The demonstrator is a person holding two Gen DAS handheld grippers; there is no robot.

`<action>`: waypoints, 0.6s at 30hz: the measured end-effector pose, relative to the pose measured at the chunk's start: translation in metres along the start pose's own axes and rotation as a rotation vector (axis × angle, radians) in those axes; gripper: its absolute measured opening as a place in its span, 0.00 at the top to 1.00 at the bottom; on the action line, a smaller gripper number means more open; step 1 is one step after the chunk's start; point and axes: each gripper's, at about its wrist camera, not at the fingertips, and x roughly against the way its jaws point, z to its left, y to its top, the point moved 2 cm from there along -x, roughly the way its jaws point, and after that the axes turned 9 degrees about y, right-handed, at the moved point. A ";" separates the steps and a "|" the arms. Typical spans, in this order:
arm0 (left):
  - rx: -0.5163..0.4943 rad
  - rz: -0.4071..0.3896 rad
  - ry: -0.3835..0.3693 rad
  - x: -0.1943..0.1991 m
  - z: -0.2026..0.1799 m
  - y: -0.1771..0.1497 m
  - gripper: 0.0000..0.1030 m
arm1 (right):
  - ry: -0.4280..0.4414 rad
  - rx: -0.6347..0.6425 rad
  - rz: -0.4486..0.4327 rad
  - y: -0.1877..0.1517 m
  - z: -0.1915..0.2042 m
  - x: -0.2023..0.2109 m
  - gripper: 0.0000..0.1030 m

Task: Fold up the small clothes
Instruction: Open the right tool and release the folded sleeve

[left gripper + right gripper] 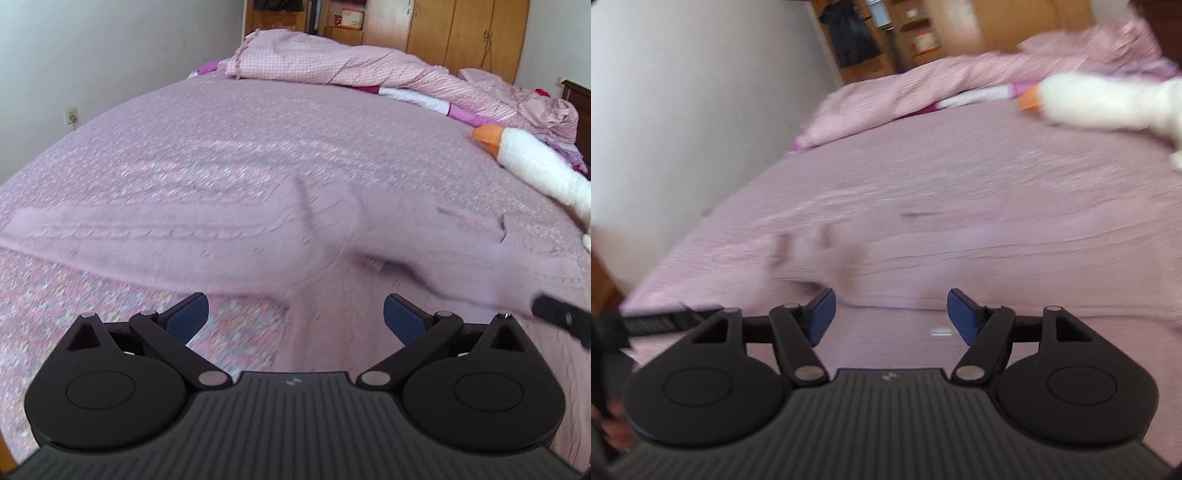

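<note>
The room is a bedroom with a white wall [110,55] on the left side and wooden wardrobes [461,33] at the far end. A big bed [184,122] with a pink patterned cover fills most of both views. At the head of the bed lies a crumpled pink checked quilt [332,62], and to the right of it a white plush goose [535,162] with an orange beak rests on the cover.

The small pink garment [221,236] lies flat on the bed in front of both grippers. In the left wrist view one long sleeve stretches to the left and the body part reaches to the right; the picture is blurred, so the details are not clear. In the right wrist view the garment [960,266] is also blurred, and its near edge lies just beyond the fingertips.

The left gripper [295,315] hangs over the near edge of the garment with its jaws wide apart and nothing between them. The right gripper [890,314] also has its jaws apart and empty, and it shows as a dark blurred part [561,317] at the right edge of the left wrist view.
</note>
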 end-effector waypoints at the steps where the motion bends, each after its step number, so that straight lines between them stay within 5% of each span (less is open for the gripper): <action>1: 0.001 -0.003 -0.009 -0.002 -0.004 0.004 0.00 | -0.041 0.007 -0.005 -0.001 -0.007 0.005 0.32; 6: 0.014 0.005 -0.057 -0.015 -0.024 0.019 0.00 | -0.180 -0.032 -0.026 -0.007 -0.044 0.013 0.32; 18: 0.029 0.000 -0.069 -0.045 -0.049 0.035 0.00 | -0.266 -0.061 -0.061 -0.014 -0.079 0.029 0.32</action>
